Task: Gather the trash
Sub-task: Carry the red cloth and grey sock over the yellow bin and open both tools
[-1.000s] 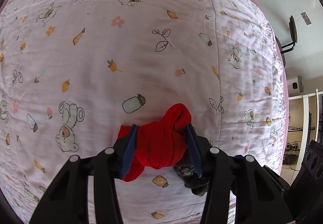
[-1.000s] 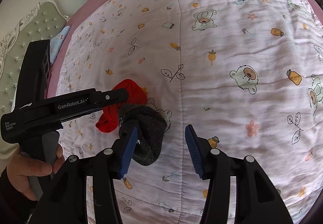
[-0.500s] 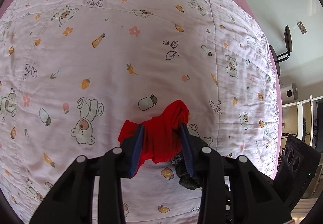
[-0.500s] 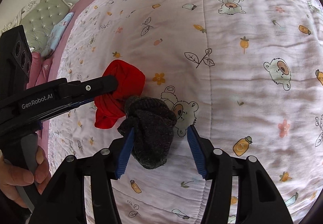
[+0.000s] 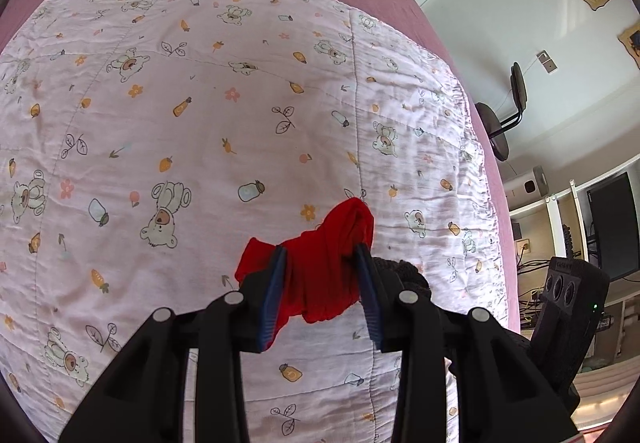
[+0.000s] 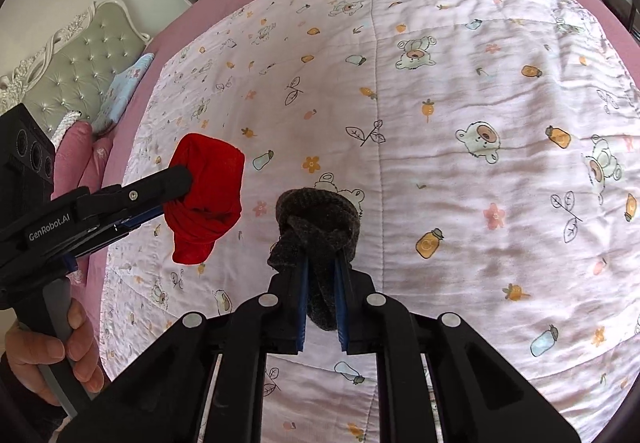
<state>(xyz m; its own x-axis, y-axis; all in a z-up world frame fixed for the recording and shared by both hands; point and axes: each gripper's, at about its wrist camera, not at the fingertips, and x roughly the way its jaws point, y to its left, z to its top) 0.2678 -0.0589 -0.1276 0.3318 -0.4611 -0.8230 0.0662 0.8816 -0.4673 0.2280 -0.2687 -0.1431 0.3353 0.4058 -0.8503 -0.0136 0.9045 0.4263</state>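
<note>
The red sock is clamped in the left gripper, the grey sock in the just-closed right gripper, both above the quilt (loose ends dangling). Either could be dropped if snagged or swung.

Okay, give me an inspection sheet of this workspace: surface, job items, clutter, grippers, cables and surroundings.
Surface: pink quilted bedspread printed with bears, wrinkled.
Job's things: crumpled red cloth sock; dark grey knitted sock; both lifted.
Clutter: nothing seen.
Grippers: left gripper shut on the red sock; right gripper has just closed on the grey sock.
Cables: tangle beneath the white desk.
Surroundings: tufted grey headboard, black swivel chair, wall pictures.
</note>
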